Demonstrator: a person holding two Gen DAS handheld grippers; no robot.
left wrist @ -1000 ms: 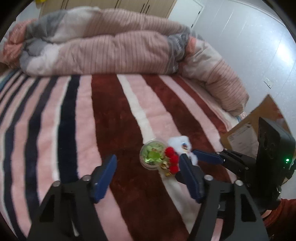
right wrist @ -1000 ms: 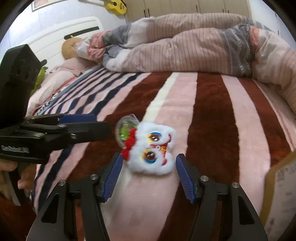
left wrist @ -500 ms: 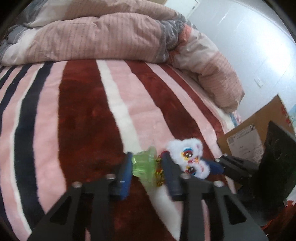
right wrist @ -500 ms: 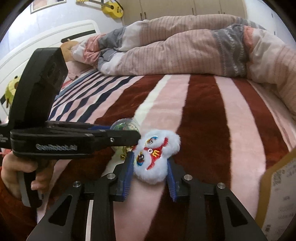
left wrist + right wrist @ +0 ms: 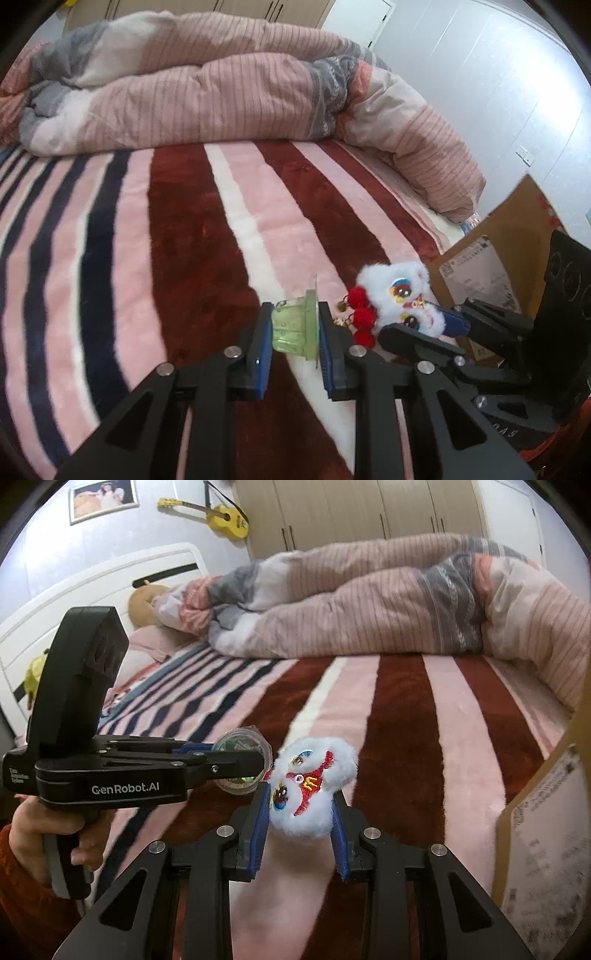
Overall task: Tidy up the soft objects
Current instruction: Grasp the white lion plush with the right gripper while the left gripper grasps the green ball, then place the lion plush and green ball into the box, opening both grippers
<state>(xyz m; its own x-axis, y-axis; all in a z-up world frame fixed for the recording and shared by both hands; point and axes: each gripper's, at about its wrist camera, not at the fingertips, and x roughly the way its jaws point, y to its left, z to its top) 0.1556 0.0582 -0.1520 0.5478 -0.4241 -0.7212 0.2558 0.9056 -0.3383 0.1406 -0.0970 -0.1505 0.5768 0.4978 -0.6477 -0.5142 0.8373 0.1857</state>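
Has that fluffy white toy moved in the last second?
Yes. The white plush toy, gripped by the right gripper, has come off the striped blanket.

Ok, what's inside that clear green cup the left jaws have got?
In the right wrist view the clear green cup shows something green and reddish through its lid, too blurred to name. The left gripper crosses its middle and covers the rest. The left wrist view shows only the cup's side.

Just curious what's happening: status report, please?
Left gripper shut on green cup. Right gripper shut on white plush toy. Both over striped blanket. Nothing in the way.
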